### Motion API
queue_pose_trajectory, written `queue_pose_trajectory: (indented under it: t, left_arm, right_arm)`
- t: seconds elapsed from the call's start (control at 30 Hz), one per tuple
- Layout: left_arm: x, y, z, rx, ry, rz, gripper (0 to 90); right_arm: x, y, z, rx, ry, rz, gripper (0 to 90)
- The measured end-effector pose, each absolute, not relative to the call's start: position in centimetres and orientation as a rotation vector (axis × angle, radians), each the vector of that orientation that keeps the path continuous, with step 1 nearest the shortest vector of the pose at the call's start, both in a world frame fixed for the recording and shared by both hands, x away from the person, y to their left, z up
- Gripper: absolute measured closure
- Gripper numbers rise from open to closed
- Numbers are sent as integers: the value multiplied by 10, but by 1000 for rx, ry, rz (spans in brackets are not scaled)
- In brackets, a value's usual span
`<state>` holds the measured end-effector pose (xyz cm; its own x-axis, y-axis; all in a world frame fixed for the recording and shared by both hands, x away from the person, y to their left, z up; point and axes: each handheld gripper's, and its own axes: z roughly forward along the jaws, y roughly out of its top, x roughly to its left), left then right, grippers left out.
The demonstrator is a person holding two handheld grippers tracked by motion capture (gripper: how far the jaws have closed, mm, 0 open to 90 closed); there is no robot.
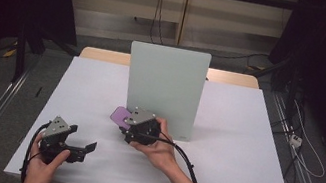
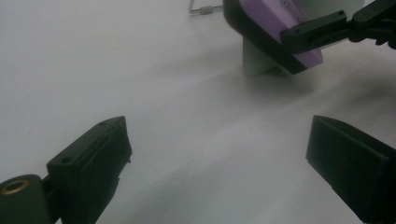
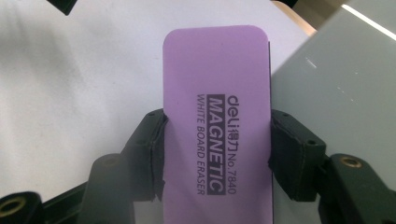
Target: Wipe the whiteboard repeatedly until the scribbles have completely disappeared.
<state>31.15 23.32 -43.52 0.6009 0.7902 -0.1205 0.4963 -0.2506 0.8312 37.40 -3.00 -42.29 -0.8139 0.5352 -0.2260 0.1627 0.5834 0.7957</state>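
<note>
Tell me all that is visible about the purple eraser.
The purple eraser is a flat oblong with rounded corners, a smooth plastic-looking purple top and a black underside. Black print reads "deli MAGNETIC WHITE BOARD ERASER No. 7840". The right hand-held gripper is shut on its long sides, holding it tilted just above the white table, close in front of the upright pale board.

I count two hand-held grippers: the left hand-held gripper point(image 1: 88, 147) and the right hand-held gripper point(image 1: 121, 120). I count one purple whiteboard eraser point(image 3: 217, 121), one upright pale green board point(image 1: 164, 86), and one bench point(image 1: 242, 151) under one white cover. I see two hands in the high view.
</note>
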Motion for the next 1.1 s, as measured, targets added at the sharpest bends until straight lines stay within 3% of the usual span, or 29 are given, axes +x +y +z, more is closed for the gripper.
queue_pose_trajectory:
  t: [0.27, 0.7, 1.1]
  left_arm:
    - [312, 234, -435, 1913, 1029, 403, 61]
    - [312, 233, -436, 1914, 1031, 402, 61]
    - [312, 233, -435, 1917, 1028, 403, 62]
  right_arm:
    - [375, -26, -424, 551, 2374, 1134, 417]
    - [383, -70, -374, 613, 2193, 1169, 417]
    - [376, -42, -409, 536, 2286, 1144, 417]
